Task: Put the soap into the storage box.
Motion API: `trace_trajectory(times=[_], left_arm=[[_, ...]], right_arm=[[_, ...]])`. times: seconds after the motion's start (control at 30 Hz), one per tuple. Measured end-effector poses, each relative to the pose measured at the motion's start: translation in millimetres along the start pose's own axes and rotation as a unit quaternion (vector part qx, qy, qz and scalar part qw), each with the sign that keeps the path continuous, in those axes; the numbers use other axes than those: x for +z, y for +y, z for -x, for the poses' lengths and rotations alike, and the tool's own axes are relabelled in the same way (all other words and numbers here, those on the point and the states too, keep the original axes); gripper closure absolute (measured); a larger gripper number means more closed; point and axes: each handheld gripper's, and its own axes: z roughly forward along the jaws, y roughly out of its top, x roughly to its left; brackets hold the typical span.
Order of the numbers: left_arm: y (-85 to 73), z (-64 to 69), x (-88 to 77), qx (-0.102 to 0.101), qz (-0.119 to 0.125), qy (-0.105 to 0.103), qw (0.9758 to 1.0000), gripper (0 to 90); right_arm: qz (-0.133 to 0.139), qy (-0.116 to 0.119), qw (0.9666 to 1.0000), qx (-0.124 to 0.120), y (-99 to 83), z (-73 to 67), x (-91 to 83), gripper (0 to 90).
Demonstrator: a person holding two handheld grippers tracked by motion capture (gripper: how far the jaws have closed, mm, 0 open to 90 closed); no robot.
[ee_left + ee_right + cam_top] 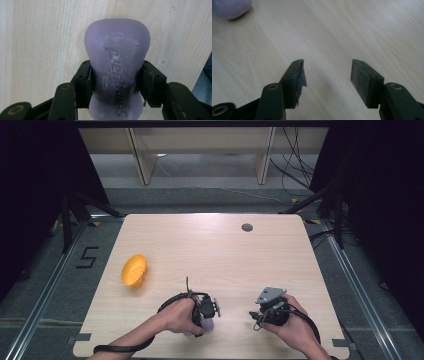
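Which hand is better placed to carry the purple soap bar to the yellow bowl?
Left. The left gripper is already clamped on the purple soap bar and nearer the yellow bowl; the right gripper is open over bare table.

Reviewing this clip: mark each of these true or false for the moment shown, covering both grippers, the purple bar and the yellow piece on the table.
1. The left gripper is clamped on the purple soap bar. True.
2. The right gripper holds the bar too. False: its jaws stand apart over bare table, nothing between them.
3. The yellow bowl lies toward the table's left edge, apart from both hands. True.
4. The soap bar is lying inside the yellow bowl. False: it lies on the wood, near the front edge.
5. The bar has raised lettering on its upper face. True.
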Motion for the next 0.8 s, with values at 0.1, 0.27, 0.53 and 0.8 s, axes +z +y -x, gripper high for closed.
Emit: trace_trajectory(times=[0.1, 0.27, 0.53, 0.8], left_arm=[[-2.2, 0.4, -0.4, -0.018, -0.001, -0.004, 0.9998, 49.0], [-6.2, -0.9, -0.5, -0.039, 0.010, -0.006, 0.9992, 49.1], [-10.1, -1.3, -1.4, -0.081, 0.017, -0.005, 0.9965, 49.2], [-12.6, -5.2, -3.7, -0.142, 0.036, -0.028, 0.9888, 49.2]], right_arm=[[-0.001, 0.000, 1.0000, 0.001, 0.0, -0.2, 0.0, 44.5], [0.002, -0.003, 1.0000, -0.003, 0.2, 0.6, 0.5, 44.2], [0.002, -0.002, 1.0000, -0.003, 0.1, 0.7, 0.7, 43.8], [0.003, -0.005, 1.0000, 0.000, -0.1, 0.7, 0.5, 43.7]])
